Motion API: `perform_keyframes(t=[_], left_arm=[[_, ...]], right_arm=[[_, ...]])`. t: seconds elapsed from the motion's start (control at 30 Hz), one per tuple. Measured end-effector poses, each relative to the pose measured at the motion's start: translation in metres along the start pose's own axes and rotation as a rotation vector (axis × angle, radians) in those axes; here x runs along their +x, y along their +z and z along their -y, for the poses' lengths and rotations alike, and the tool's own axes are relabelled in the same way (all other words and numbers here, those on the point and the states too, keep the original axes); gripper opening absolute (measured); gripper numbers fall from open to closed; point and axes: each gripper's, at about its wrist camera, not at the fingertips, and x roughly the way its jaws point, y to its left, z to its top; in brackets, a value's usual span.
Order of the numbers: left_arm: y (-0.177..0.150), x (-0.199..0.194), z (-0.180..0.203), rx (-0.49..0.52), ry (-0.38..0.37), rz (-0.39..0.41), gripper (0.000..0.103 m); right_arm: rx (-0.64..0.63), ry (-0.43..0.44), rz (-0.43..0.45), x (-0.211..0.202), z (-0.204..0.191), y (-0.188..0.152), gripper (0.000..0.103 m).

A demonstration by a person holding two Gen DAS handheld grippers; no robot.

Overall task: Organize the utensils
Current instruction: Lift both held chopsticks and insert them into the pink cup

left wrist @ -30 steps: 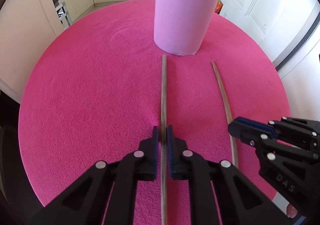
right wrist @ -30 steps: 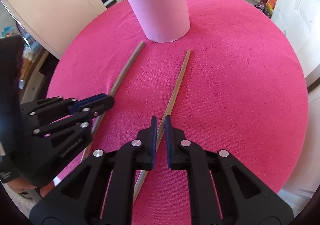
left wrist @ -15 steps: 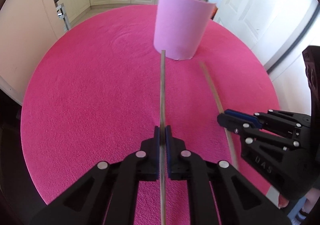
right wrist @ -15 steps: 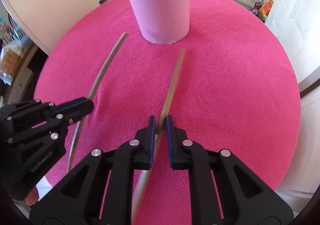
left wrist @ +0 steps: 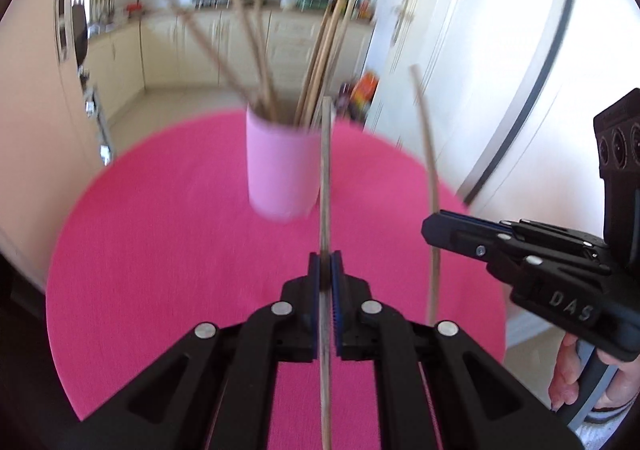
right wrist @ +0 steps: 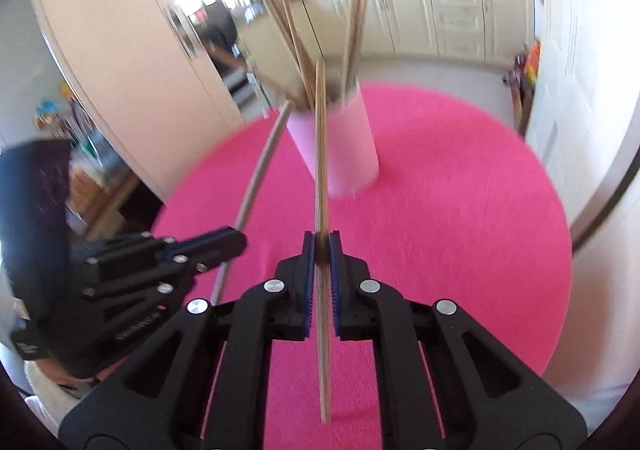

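My left gripper is shut on a thin greyish wooden stick, held off the pink table and pointing toward the pink cup. That cup holds several wooden sticks. My right gripper is shut on a light wooden stick, also lifted, its tip in front of the pink cup. In the left wrist view the right gripper sits at the right with its stick. In the right wrist view the left gripper shows at the left with its grey stick.
The round table has a bright pink cloth. Cream kitchen cabinets stand behind it, with a white door to the right and a tall cream cupboard to the left. A hand shows at the lower right.
Both sticks lay on the cloth with the grippers closed around them; now both grippers have risen and tilted up, lifting the sticks off the table. The cup appears farther and lower.
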Motion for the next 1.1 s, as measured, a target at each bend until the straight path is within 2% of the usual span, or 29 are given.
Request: perform_keyframes(t=[0.17,0.23,0.47,0.7,0.83,1.0,1.1], left_arm=[[0.023,-0.018,0.006,0.032,-0.049,0.216,0.006],[0.032,-0.025,0.006,0.038,-0.048,0.3,0.006],[0.066,-0.034,0.006,0.032,-0.002,0.545,0.006],[0.086,-0.04,0.001,-0.014,-0.009,0.787,0.006],[0.09,-0.034,0.001,-0.033,0.005,0.858,0.006],[0.093,-0.015,0.001,-0.033,0.058,0.893,0.006],[0.095,-0.006,-0.003,-0.034,0.059,0.902,0.006]], right_arm=[[-0.024,0.023,0.174,-0.022,-0.011,0.023,0.006],[-0.038,0.021,0.226,-0.026,-0.015,0.032,0.006],[-0.075,0.02,0.362,-0.043,-0.017,0.06,0.006],[-0.092,0.009,0.461,-0.041,-0.015,0.081,0.006],[-0.095,-0.002,0.494,-0.031,-0.011,0.086,0.006],[-0.091,0.002,0.5,-0.02,-0.006,0.092,0.006],[-0.096,-0.008,0.506,-0.015,-0.005,0.095,0.006]])
